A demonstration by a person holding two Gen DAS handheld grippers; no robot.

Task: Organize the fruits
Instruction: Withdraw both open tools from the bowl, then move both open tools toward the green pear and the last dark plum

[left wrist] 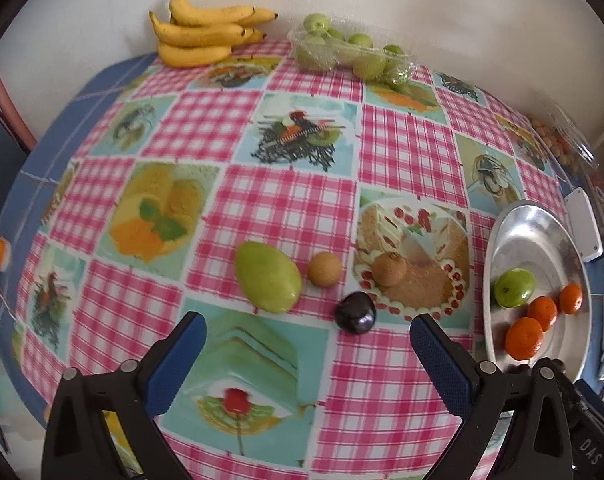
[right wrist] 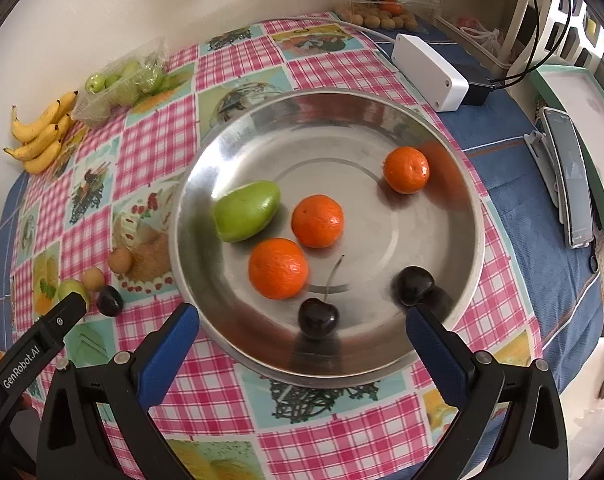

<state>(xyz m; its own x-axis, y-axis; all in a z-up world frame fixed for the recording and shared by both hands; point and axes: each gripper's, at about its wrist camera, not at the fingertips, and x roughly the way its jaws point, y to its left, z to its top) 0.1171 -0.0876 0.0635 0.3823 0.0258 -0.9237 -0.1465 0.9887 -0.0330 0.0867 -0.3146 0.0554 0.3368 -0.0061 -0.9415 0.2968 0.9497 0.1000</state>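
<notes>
A steel bowl holds a green fruit, three oranges and two dark cherries. My right gripper is open and empty, just above the bowl's near rim. In the left wrist view, a green mango, two small brown fruits, and a dark cherry lie on the checked tablecloth. My left gripper is open and empty, just short of the cherry. The bowl shows at the right.
Bananas and a clear tray of green fruit sit at the far edge by the wall. A white box, a phone and a tub of small fruits lie right of the bowl.
</notes>
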